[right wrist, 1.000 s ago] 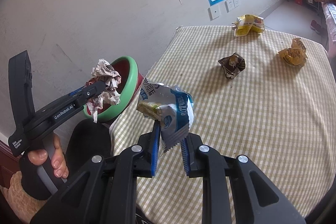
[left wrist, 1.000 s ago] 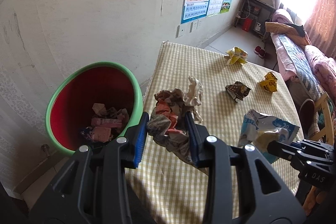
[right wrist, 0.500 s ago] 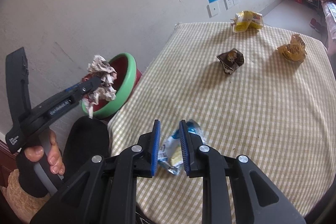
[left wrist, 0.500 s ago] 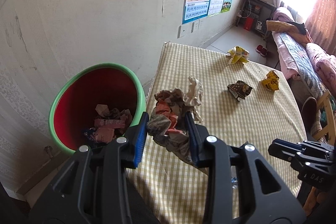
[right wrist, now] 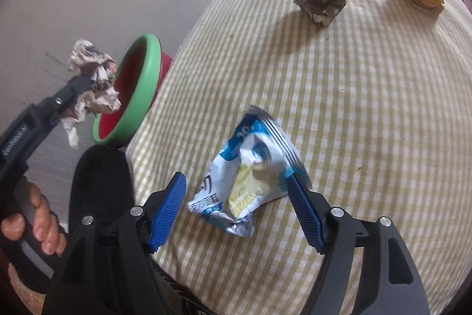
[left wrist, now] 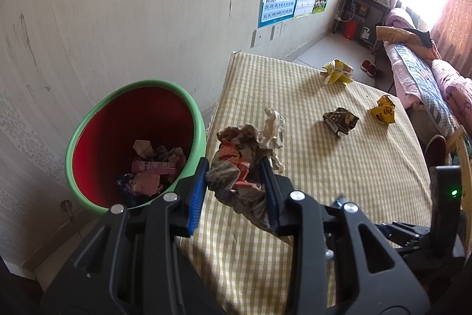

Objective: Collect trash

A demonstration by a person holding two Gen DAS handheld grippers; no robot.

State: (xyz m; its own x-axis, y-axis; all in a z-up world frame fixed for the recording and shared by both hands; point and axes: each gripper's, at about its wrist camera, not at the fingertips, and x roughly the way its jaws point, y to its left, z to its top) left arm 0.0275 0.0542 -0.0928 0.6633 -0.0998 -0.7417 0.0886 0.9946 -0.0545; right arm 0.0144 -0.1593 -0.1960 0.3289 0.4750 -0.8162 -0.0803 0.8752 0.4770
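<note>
My left gripper [left wrist: 234, 167] is shut on a crumpled wad of paper [left wrist: 242, 155], held beside the green-rimmed red bin [left wrist: 197, 114], over the near table corner. The bin holds several scraps. In the right wrist view the same wad [right wrist: 94, 70] hangs in the left gripper [right wrist: 84, 83] in front of the bin [right wrist: 147, 73]. My right gripper [right wrist: 236, 180] is low over the checked tablecloth [right wrist: 354, 108] and its jaws are opening. A blue and white snack wrapper [right wrist: 250, 164] lies on the cloth between its fingers, and the pads do not press on it.
Three more crumpled wrappers lie farther along the table: a yellow one [left wrist: 337, 72] at the far end, a brown one [left wrist: 339, 120] and a small yellow one [left wrist: 383, 109]. A hand [right wrist: 38, 223] grips the left handle. A bed [left wrist: 427, 73] stands to the right.
The right gripper came down to the tablecloth and its jaws spread, letting go of the blue and white wrapper, which now lies on the cloth. The left gripper kept still with its wad.
</note>
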